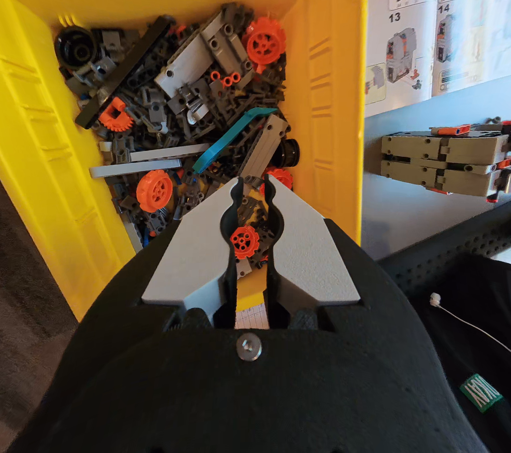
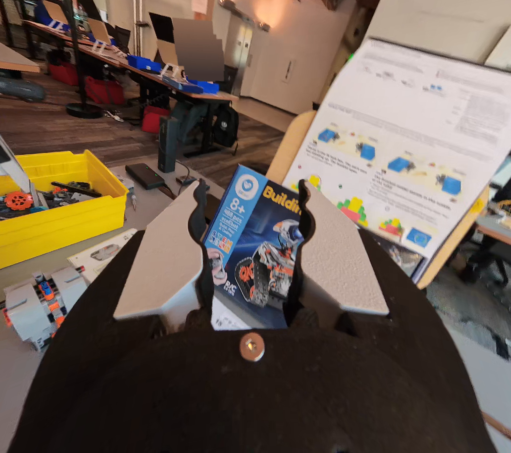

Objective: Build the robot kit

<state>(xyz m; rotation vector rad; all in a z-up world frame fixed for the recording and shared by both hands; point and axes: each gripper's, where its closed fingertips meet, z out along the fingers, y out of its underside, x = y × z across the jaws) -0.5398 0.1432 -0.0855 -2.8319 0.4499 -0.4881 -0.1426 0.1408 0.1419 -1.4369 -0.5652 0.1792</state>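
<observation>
Yellow bin (image 1: 326,85) of toy parts sits under the left gripper (image 1: 253,180), fingers narrow, empty; the right gripper (image 2: 252,185) hangs wide, empty, before a blue box (image 2: 249,232).

yellow bin (image 1: 326,85); orange wheels (image 1: 265,42)

Grey table (image 2: 16,373): yellow bin (image 2: 63,221), booklet (image 1: 401,38).
</observation>
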